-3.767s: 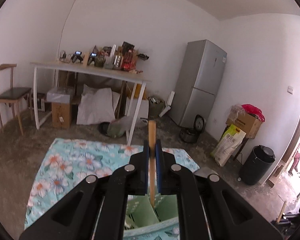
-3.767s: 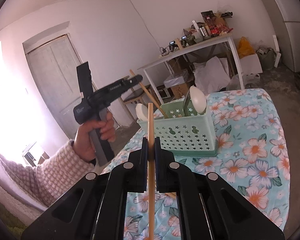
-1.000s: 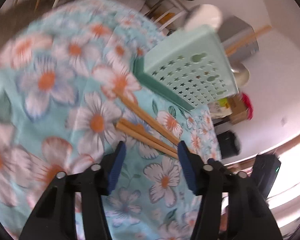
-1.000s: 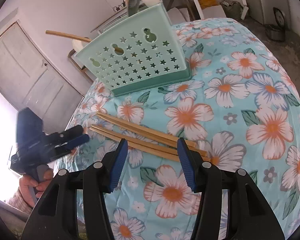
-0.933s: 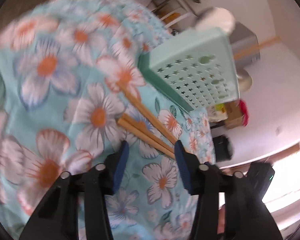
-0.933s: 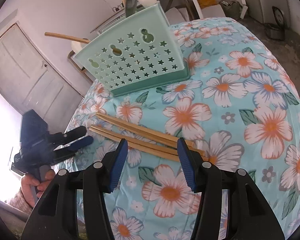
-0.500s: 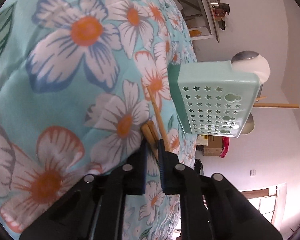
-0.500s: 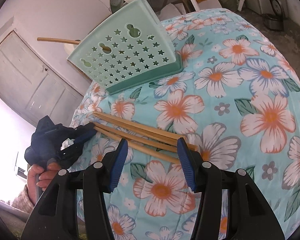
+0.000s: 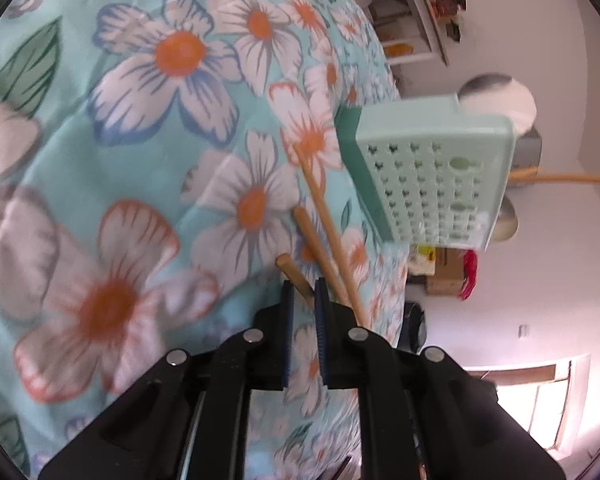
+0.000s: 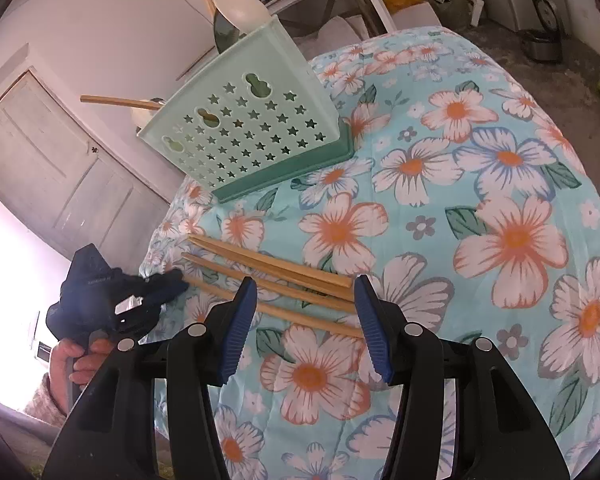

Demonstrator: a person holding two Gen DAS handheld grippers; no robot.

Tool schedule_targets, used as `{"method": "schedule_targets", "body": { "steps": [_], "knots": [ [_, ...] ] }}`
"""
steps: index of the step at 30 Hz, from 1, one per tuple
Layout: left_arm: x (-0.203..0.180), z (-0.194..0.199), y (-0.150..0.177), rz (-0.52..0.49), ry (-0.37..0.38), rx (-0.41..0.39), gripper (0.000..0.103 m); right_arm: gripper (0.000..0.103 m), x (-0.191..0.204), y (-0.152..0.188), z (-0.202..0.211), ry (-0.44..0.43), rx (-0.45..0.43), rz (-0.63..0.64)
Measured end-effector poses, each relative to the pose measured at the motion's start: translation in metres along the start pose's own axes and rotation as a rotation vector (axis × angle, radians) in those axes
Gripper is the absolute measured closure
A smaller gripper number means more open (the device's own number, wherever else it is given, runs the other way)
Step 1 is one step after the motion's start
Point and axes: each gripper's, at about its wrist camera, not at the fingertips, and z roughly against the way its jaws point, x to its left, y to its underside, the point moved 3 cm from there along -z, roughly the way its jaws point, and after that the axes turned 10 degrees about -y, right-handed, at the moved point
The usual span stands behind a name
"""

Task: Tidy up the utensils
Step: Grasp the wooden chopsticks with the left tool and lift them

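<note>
- Pick-up step: left tongs [image 9: 302,294] pinched on nearest chopstick [image 9: 294,274], lying on floral counter [image 10: 500,168] beside two others.
- Right tongs [image 10: 304,308] half open, empty.
- Next: lift, carry to green utensil basket [image 10: 256,128].

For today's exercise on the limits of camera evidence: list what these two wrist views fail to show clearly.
- Left wrist view: the far ends of the three wooden chopsticks are hidden behind the left hand-held gripper.
- Right wrist view: the handles of utensils inside the pale green perforated plastic basket are hidden by its wall.
- Right wrist view: the left hand-held gripper's fingertips are too small and dark to read.
</note>
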Motion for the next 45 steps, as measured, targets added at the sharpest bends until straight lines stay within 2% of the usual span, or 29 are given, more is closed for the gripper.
{"method": "schedule_targets", "body": {
  "steps": [4,9,10,13,18,22,28,31,35,38,39,41,45],
  "knots": [
    [-0.001,0.008,0.009,-0.031,-0.014,0.033,0.093,0.053,0.004,0.001,-0.002,-0.005,0.008,0.004],
    [0.003,0.017,0.014,-0.048,-0.013,0.03,0.093,0.054,0.011,0.001,-0.006,-0.007,0.017,0.023],
    [0.004,0.018,0.014,-0.041,-0.021,0.026,0.09,0.054,0.012,0.001,-0.007,-0.007,0.016,0.025],
    [0.007,0.018,0.015,-0.008,-0.005,0.036,0.07,0.054,0.013,0.002,-0.007,-0.007,0.014,0.026],
    [0.0,0.01,0.024,-0.013,0.043,0.076,0.063,0.054,0.013,0.003,-0.007,-0.001,0.01,0.022],
    [0.0,-0.01,0.029,0.066,0.082,0.123,0.063,0.054,0.014,0.005,-0.003,-0.001,-0.001,0.019],
    [-0.003,-0.022,0.023,0.201,0.14,0.091,0.063,0.054,0.008,0.007,0.002,0.008,-0.007,0.003],
    [-0.007,-0.025,0.021,0.21,0.092,0.066,0.063,0.054,0.006,0.007,0.004,0.01,-0.01,0.0],
    [-0.012,-0.028,0.024,0.204,0.03,0.036,0.071,0.054,0.007,0.008,0.006,0.011,-0.011,0.006],
    [-0.009,-0.032,0.025,0.237,0.019,0.039,0.089,0.054,0.007,0.009,0.007,0.017,-0.01,0.004],
    [-0.005,-0.032,0.026,0.247,0.016,0.042,0.092,0.054,0.007,0.01,0.008,0.02,-0.01,0.004],
    [0.0,-0.033,0.027,0.264,0.037,0.043,0.092,0.054,0.007,0.01,0.011,0.027,-0.013,0.004],
    [-0.005,-0.035,0.026,0.225,0.024,0.04,0.095,0.054,0.009,0.01,0.017,0.037,-0.026,0.007]
  ]
}}
